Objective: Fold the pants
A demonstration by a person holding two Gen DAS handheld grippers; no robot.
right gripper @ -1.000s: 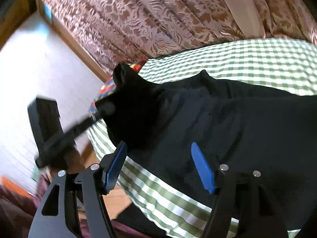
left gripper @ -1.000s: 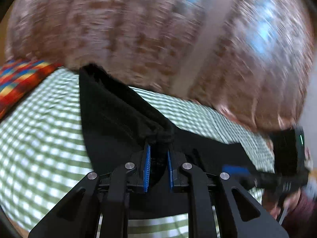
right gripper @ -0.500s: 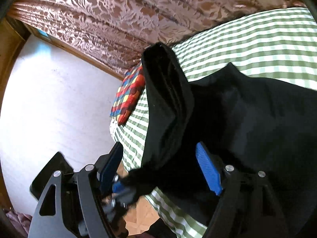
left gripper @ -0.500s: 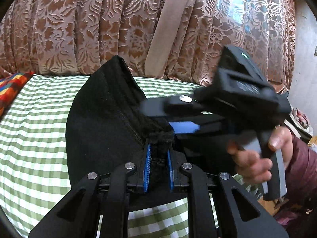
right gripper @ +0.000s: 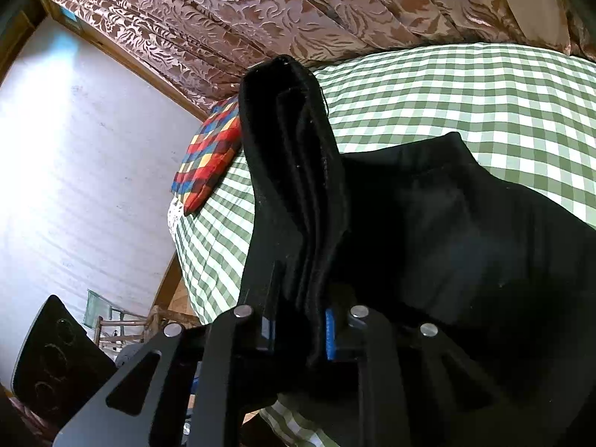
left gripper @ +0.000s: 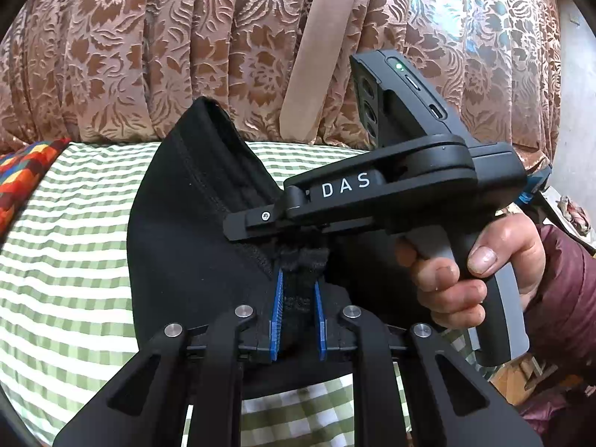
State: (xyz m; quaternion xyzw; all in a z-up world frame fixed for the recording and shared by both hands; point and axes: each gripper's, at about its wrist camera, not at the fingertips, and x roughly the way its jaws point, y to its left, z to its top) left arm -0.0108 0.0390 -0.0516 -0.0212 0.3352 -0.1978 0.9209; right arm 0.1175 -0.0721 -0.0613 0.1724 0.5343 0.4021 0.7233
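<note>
Black pants (left gripper: 186,242) lie on a bed with a green-and-white checked sheet (left gripper: 74,260). My left gripper (left gripper: 298,313) is shut on a bunched edge of the pants, and a fold stands up behind it. In the right wrist view that same raised fold of the pants (right gripper: 298,186) runs down between the blue pads of my right gripper (right gripper: 298,331). Its jaws are closing and the pads press on the cloth. A hand (left gripper: 465,272) holds the right tool's housing (left gripper: 391,182) just above my left fingertips, so the two grips sit close together.
A multicoloured checked pillow (right gripper: 208,164) lies at the head of the bed by a white wall (right gripper: 74,149). Brown floral curtains (left gripper: 149,56) hang behind the bed. The near edge of the bed (right gripper: 193,279) drops to a wooden floor, where a chair (right gripper: 111,320) stands.
The right gripper swung in front of the left one and its wide jaws closed on the raised fold of the pants. The left gripper kept its grip throughout.
</note>
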